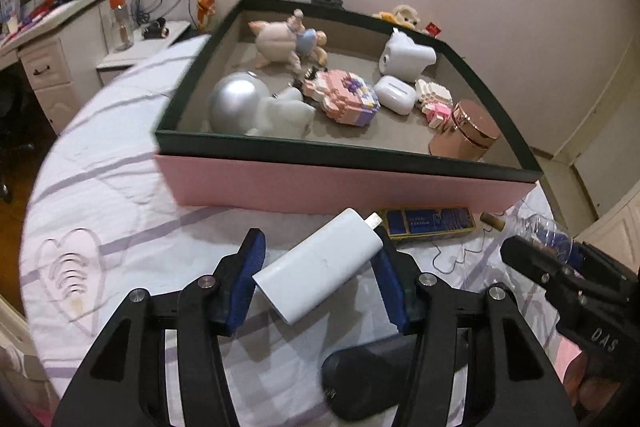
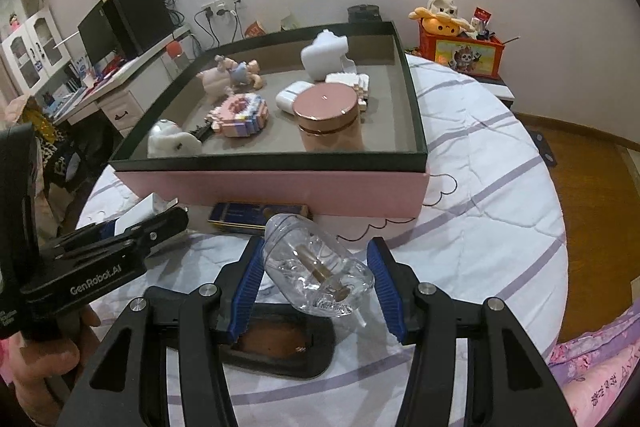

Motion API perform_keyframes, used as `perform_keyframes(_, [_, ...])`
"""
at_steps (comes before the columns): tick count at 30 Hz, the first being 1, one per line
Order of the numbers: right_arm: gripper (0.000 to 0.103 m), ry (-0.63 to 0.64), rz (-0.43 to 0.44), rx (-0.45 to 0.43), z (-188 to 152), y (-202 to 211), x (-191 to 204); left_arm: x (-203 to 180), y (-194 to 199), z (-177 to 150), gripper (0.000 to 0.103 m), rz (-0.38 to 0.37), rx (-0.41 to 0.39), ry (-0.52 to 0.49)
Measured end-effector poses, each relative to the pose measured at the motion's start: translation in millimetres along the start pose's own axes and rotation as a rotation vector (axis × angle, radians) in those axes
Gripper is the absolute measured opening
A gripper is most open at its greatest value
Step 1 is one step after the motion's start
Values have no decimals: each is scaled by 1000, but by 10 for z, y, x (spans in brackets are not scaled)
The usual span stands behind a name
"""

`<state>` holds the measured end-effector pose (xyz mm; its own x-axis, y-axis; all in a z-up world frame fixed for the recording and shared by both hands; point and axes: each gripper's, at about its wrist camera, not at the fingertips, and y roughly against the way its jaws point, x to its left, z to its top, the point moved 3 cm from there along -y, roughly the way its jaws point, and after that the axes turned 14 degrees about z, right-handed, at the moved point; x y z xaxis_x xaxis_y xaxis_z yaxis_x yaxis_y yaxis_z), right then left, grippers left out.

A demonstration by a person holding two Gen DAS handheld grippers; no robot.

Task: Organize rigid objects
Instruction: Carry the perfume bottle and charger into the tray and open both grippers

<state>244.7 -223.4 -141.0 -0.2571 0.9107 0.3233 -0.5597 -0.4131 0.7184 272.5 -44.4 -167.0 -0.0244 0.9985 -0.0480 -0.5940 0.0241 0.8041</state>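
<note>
While the left hand-held gripper [image 1: 318, 277] was clamped on a white power bank [image 1: 320, 265], its blue pads pressing the two long sides, the bank hung tilted just above the bed [image 1: 120, 227], its plug end pointing toward the box. That box [image 1: 344, 183], pink-walled with a dark green rim, lay on the striped bedspread just beyond both grippers. Inside it were a silver-headed white figure [image 1: 256, 111], a pink pig figurine [image 1: 286, 43], a pink and purple block model [image 1: 344, 99], a white earbud case [image 1: 394, 94], a white tooth-shaped item [image 1: 406, 57], a small white and pink block piece [image 1: 434, 99] and a rose-gold jar [image 1: 466, 131] near the front right corner.

The right hand-held gripper [image 2: 320, 279] was closed on a clear plastic bottle [image 2: 318, 267] lying on its side between the pads, with a small brown object visible inside it. A blue and gold flat case [image 2: 260, 217] lay on the bed against the box's front wall, between the two grippers. A dark oval tray [image 2: 280, 347] lay on the bed beneath the right gripper. A hand [image 2: 44, 367] gripped the left tool's handle
</note>
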Motion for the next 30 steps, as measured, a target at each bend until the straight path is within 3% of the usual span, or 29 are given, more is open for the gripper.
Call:
perform_keyframes(9, [54, 52, 33, -43, 183, 195, 271, 266, 516, 192, 54, 14, -93, 11])
perform_keyframes(16, [54, 125, 32, -101, 657, 294, 450, 301, 731, 620, 54, 25, -175, -7])
perform_keyframes(23, [54, 145, 29, -109, 1236, 109, 408, 203, 553, 1116, 54, 16, -191, -23])
perform_keyframes(30, [54, 121, 4, -42, 1558, -349, 180, -23, -6, 1462, 54, 23, -135, -62])
